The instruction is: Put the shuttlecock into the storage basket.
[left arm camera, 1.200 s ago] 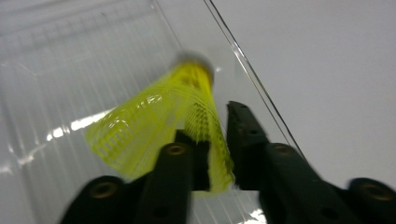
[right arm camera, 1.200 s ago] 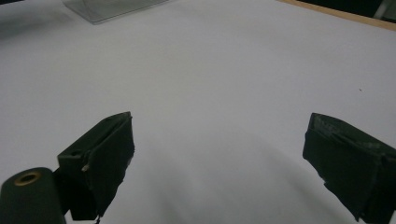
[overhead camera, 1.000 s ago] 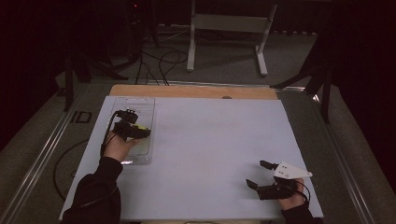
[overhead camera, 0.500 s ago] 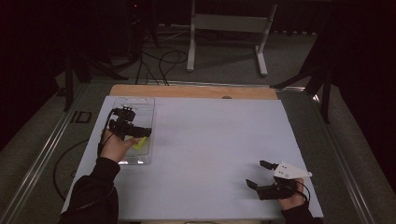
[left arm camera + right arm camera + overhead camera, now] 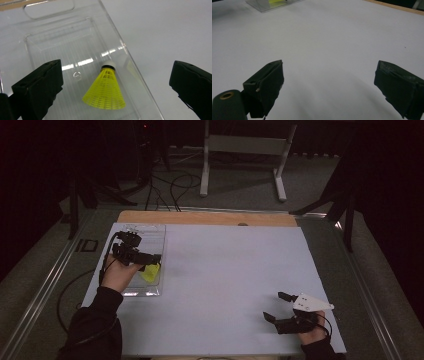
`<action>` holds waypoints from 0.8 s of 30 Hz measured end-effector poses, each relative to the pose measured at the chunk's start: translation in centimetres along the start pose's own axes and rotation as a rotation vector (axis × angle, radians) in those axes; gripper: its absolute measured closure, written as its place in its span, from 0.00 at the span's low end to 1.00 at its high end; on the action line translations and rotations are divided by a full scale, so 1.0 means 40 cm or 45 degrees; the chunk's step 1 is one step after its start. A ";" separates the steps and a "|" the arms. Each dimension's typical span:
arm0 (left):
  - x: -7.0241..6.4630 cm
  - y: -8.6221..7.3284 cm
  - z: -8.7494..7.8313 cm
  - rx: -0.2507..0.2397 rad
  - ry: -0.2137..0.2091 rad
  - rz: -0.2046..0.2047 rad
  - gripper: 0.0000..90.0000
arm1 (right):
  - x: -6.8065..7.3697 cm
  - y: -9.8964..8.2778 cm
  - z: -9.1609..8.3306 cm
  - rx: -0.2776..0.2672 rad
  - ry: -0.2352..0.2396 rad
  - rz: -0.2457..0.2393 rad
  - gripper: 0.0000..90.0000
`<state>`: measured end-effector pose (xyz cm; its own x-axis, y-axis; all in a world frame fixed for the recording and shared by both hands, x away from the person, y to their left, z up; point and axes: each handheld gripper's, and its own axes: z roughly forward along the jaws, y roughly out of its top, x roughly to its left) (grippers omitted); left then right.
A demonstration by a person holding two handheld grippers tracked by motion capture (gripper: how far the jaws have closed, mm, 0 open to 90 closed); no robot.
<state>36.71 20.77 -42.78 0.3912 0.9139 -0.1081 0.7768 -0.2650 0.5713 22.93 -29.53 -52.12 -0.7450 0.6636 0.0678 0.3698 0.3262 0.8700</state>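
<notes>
A yellow shuttlecock with a white cork tip lies on its side in a clear plastic tray. From above, the shuttlecock sits in the near half of the tray at the table's left. My left gripper hovers just above it. Its jaws have just been opening and now stand wide apart, with the shuttlecock below and between them, untouched. At the near right, my right gripper rests low over the white table, open and with nothing in it.
The white table top stretches between the two hands. A wooden strip edges its far side. Cables and a metal stand are on the floor beyond. The tray's corner appears far off in the right gripper view.
The left gripper has opened and lifted slightly, and the shuttlecock it carried now lies in the tray. The right gripper has stayed put.
</notes>
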 end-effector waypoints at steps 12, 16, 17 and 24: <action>-0.002 0.012 -0.031 -0.022 -0.082 0.077 0.00 | -0.001 -0.001 0.001 0.001 0.000 0.001 0.10; -0.007 0.014 -0.034 -0.028 -0.100 0.098 0.00 | -0.002 -0.001 -0.001 -0.004 0.002 0.001 0.10; -0.008 0.014 -0.036 -0.033 -0.109 0.113 0.00 | -0.002 -0.001 -0.001 -0.002 0.002 0.001 0.10; -0.021 0.022 -0.045 -0.073 -0.209 0.142 0.00 | -0.001 0.000 -0.002 -0.003 0.000 0.004 0.10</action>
<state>36.18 20.31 -40.71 0.5519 0.8163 -0.1702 0.6967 -0.3393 0.6320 22.90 -29.60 -52.09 -0.7441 0.6643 0.0705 0.3708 0.3230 0.8707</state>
